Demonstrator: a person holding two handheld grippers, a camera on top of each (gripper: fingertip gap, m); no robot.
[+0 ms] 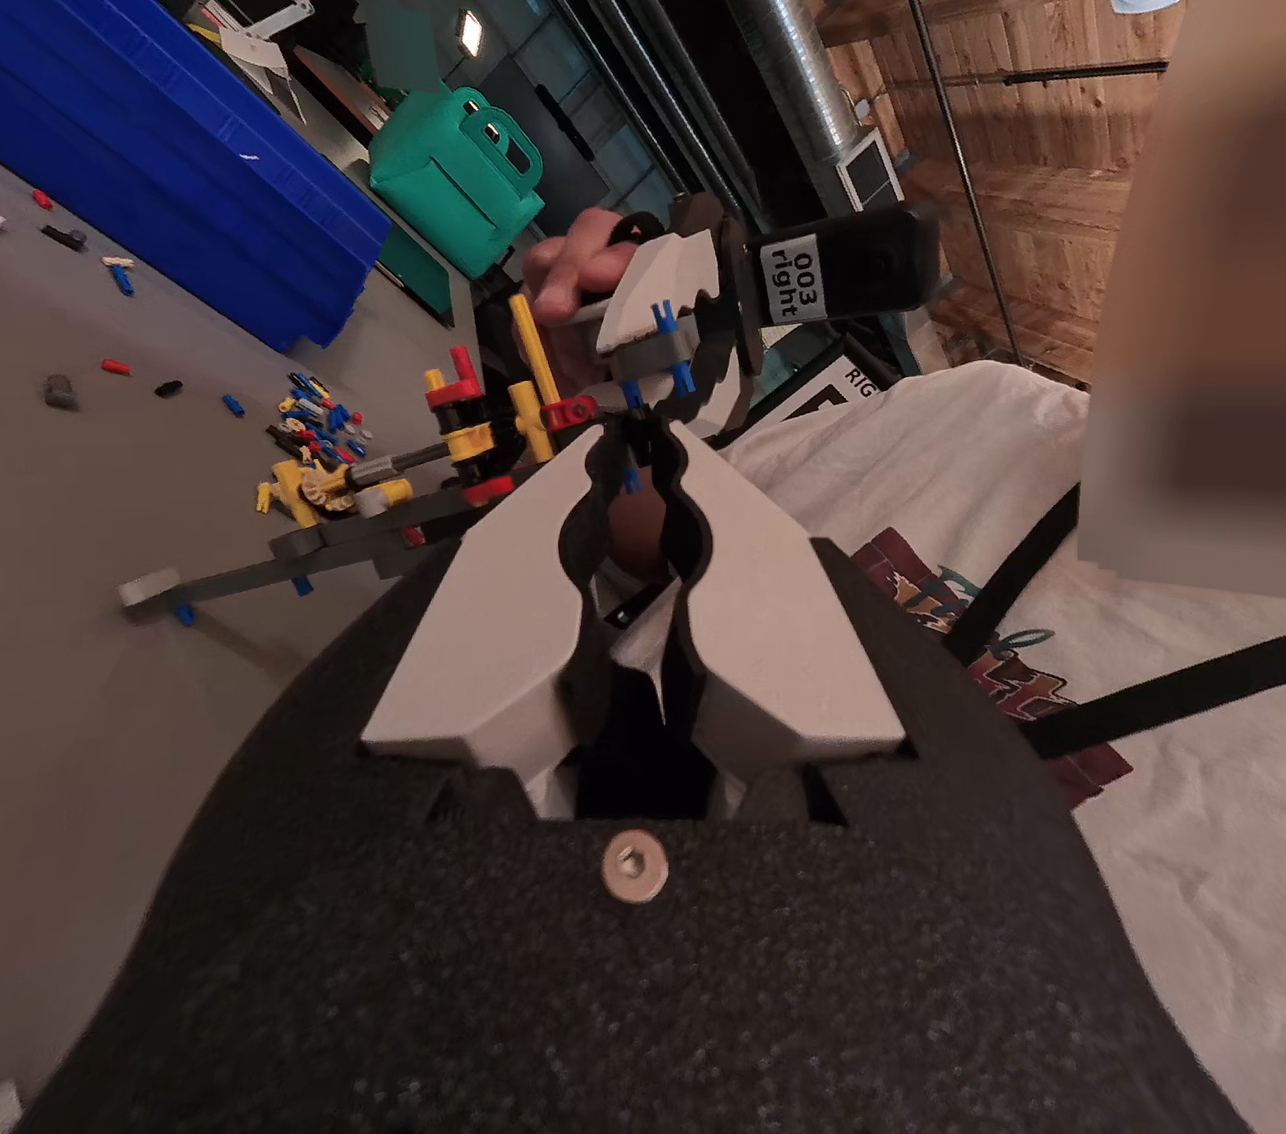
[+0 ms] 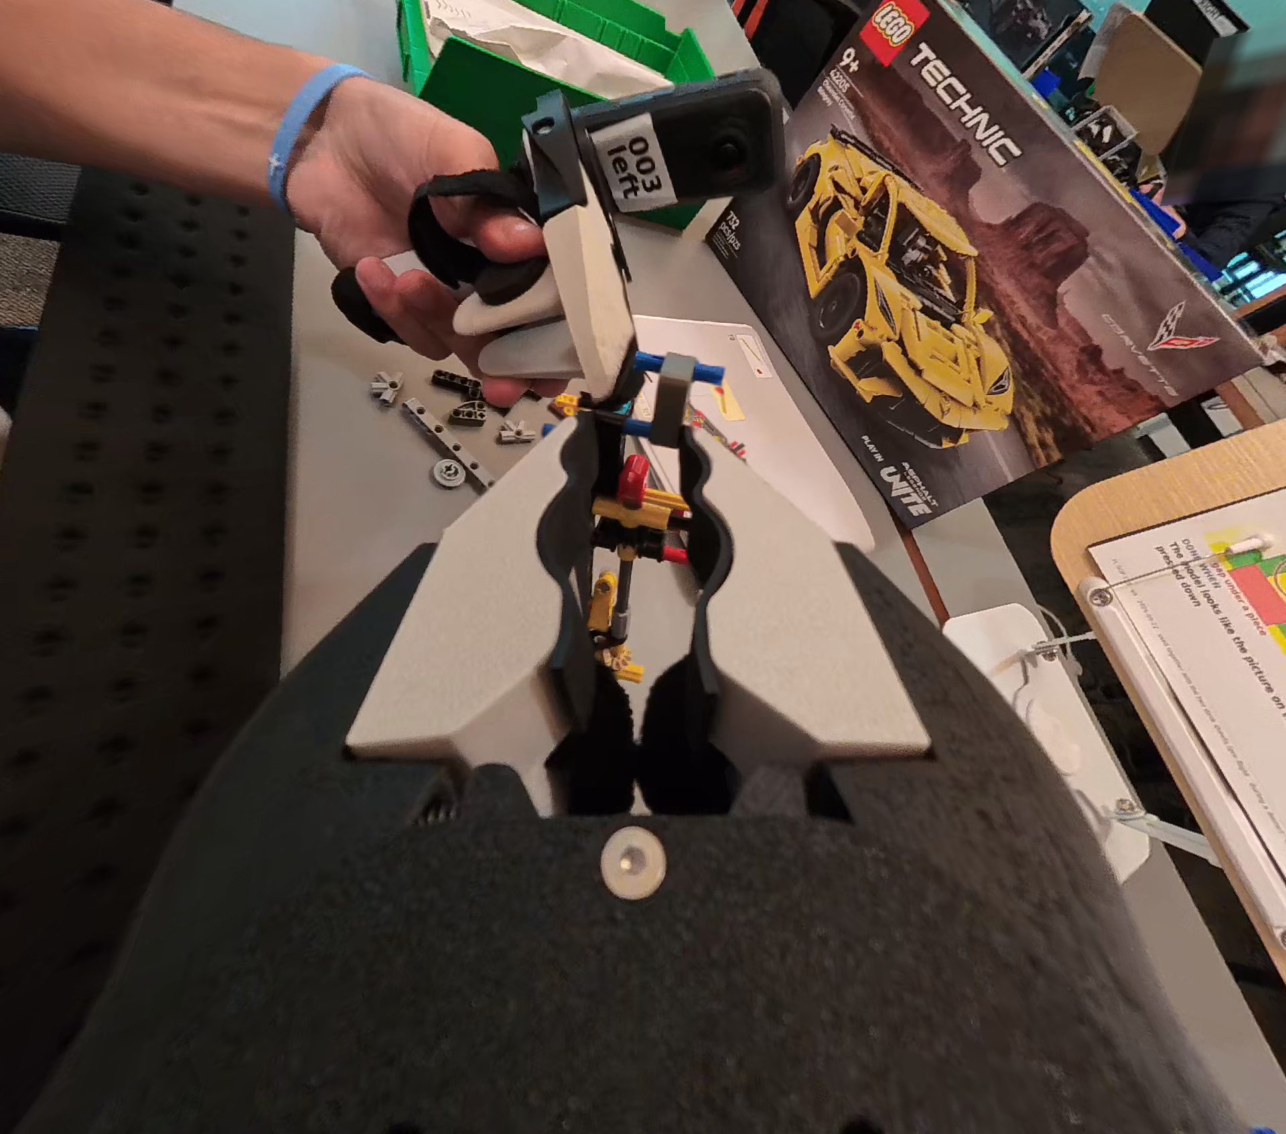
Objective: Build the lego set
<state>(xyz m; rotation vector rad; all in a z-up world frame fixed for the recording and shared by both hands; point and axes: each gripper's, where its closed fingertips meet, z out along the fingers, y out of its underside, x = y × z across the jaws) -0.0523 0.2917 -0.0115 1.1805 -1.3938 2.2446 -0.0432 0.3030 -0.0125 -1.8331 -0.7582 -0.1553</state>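
The part-built model (image 1: pixel 466 439) has a long dark grey beam, yellow and red parts and a black upright beam. It is held tilted above the table. My left gripper (image 1: pixel 637 436) is shut on the black beam's end, where a blue pin (image 1: pixel 630 478) sticks out. My right gripper (image 1: pixel 668 349) is shut on a small grey connector (image 1: pixel 647 356) with blue pins, and holds it against that black beam. In the right wrist view my right gripper (image 2: pixel 637 436) holds the grey connector (image 2: pixel 671 398) at its tips. The model (image 2: pixel 633 516) hangs between the fingers, and the left gripper (image 2: pixel 612 384) is just beyond.
Blue bins (image 1: pixel 174 126) and a teal bag (image 1: pixel 452 175) stand at the back. A pile of small loose pieces (image 1: pixel 320 411) lies on the grey table. A green bin (image 2: pixel 543 8), the set's box (image 2: pixel 974 265), loose grey beams (image 2: pixel 445 446) and an instruction stand (image 2: pixel 1218 613) surround the work. My two grippers' fingertips are within a few centimetres of each other.
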